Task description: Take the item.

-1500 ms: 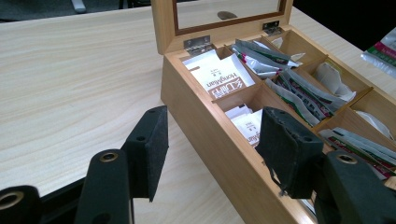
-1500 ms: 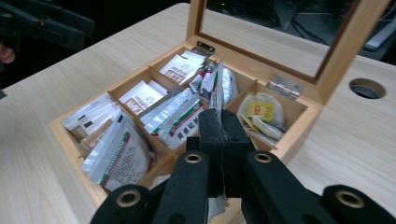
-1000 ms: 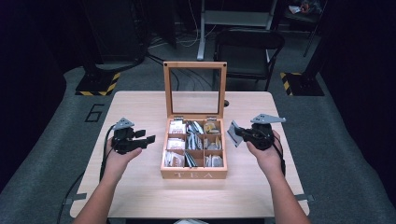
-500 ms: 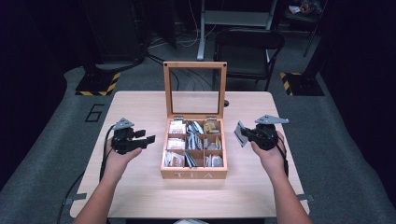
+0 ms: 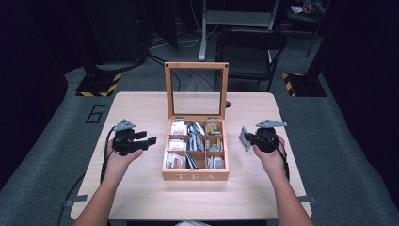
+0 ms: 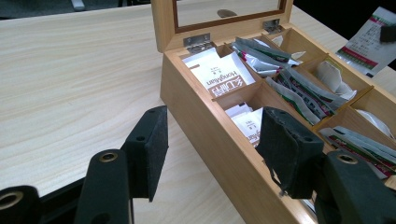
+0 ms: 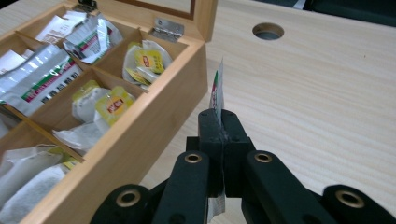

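A wooden tea box (image 5: 195, 176) stands in the middle of the table with its glass lid (image 5: 196, 89) upright. Its compartments hold several sachets and tea bags. My left gripper (image 5: 147, 138) hovers just left of the box, open, with nothing between its pads (image 6: 149, 144); the box's side wall (image 6: 187, 93) is right in front of it. To the right of the box, my right gripper (image 5: 248, 138) is shut on a white tea sachet (image 7: 217, 93) with red and green print, held on edge low over the bare table. The same sachet (image 6: 369, 44) shows beyond the box in the left gripper view.
The light wooden table (image 5: 141, 108) has a round cable hole (image 7: 267, 31) behind the box on the right side. A black chair (image 5: 251, 44) stands beyond the far edge. Bare tabletop lies on both sides of the box.
My right gripper has sunk towards the table with the sachet still in it, staying right of the box. The left gripper has kept still.
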`<state>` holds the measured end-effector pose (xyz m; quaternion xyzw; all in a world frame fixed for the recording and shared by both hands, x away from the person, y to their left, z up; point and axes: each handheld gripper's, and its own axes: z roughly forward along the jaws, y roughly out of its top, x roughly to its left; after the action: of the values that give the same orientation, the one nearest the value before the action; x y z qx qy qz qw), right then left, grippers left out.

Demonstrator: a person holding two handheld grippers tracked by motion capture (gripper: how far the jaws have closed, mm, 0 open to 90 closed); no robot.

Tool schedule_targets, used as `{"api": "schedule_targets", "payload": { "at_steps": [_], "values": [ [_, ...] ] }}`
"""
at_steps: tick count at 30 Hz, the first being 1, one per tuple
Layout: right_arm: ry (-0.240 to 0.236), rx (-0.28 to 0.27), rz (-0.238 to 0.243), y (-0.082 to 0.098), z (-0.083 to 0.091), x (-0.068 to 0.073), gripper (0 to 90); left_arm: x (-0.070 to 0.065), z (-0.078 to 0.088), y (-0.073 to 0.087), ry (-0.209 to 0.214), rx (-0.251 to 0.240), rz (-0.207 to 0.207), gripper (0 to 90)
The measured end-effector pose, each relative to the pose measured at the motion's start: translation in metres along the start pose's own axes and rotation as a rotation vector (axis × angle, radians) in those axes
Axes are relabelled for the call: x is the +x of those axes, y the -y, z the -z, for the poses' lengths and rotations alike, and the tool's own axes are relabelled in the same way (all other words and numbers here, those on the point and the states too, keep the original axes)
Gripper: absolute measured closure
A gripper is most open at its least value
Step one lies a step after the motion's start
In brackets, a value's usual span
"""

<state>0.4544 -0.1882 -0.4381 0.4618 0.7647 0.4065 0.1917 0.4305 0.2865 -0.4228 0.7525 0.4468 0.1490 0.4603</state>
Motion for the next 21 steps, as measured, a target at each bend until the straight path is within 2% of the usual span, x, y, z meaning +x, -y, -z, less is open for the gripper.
{"api": "schedule_targets", "payload": {
  "at_steps": [9, 11, 12, 21],
  "values": [
    [0.039, 0.039, -0.005, 0.011, -0.013, -0.009, 89.7, 0.0, 0.0, 0.0, 0.001, 0.001, 0.0, 42.4],
    [0.038, 0.039, 0.006, 0.013, -0.015, -0.011, 89.6, 0.0, -0.001, 0.0, -0.005, -0.005, 0.001, 42.4],
    [0.044, 0.048, -0.007, 0.015, -0.017, -0.01, 89.7, 0.0, -0.001, 0.0, -0.002, -0.002, 0.001, 42.4],
    [0.047, 0.068, -0.017, 0.021, -0.025, -0.014, 89.6, 0.0, -0.001, 0.001, -0.005, -0.006, 0.001, 42.4]
  ]
}}
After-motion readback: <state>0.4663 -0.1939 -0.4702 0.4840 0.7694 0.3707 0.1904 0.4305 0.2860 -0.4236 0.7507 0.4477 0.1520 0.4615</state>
